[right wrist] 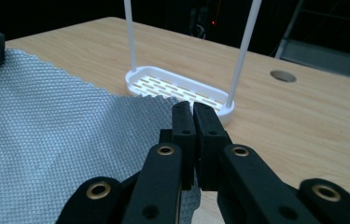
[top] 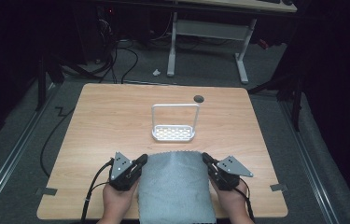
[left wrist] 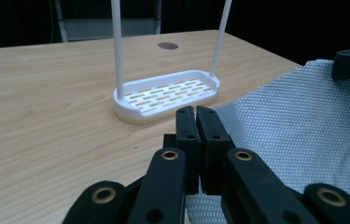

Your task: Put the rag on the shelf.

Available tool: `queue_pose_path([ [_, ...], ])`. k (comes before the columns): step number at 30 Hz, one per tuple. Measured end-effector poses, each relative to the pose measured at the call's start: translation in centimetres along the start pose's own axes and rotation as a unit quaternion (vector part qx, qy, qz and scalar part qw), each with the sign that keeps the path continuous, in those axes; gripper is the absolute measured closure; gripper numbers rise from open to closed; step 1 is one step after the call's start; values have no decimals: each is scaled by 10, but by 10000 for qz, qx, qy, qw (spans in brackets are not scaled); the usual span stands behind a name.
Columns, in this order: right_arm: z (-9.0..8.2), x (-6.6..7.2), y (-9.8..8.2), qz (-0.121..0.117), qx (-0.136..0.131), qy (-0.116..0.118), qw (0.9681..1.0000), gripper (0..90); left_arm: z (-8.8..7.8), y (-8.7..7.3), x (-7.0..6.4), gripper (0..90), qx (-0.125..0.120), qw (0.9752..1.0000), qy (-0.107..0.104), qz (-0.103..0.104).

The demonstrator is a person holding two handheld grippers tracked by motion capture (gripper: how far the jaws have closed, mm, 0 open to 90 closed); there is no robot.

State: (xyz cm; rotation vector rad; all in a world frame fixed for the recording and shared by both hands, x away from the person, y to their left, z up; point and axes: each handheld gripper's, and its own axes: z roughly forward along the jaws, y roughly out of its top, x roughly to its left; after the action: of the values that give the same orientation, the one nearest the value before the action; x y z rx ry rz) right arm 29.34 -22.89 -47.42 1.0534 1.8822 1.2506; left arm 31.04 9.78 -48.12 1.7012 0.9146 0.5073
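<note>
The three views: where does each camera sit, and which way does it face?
High view: above the person's side, facing forward and down on the table; both hands show.
Left gripper view: on the left gripper, facing the white rack; closed jaws.
Right gripper view: on the right gripper; same.
Shared: rack and grey cloth.

I see a light wood table (top: 102, 121) with a round dark hole (top: 199, 98) near its far edge. On it sits a white slotted rack (top: 173, 133) with a tall hoop handle, mid-table. A grey woven cloth (top: 175, 186) lies just before it, hanging over the near edge.
</note>
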Motion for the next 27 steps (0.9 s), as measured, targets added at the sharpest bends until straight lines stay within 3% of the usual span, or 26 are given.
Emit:
queue_pose_path([
  [6, -7, 3, 13, -40, -214, 11, 9998, 891, -6, 15, -2, 881, -116, 9999, -27, 19],
  [11, -11, 2, 27, -125, -404, -37, 9991, 891, -13, 32, 1, 881, -354, 9993, 52, 84],
  [14, -13, -2, 39, -131, -535, -68, 9985, 890, -17, 47, 3, 881, -540, 9984, 84, 136],
  [27, -19, -18, 79, -66, -945, -151, 9954, 891, -14, 87, 5, 885, -912, 9952, 135, 331],
])
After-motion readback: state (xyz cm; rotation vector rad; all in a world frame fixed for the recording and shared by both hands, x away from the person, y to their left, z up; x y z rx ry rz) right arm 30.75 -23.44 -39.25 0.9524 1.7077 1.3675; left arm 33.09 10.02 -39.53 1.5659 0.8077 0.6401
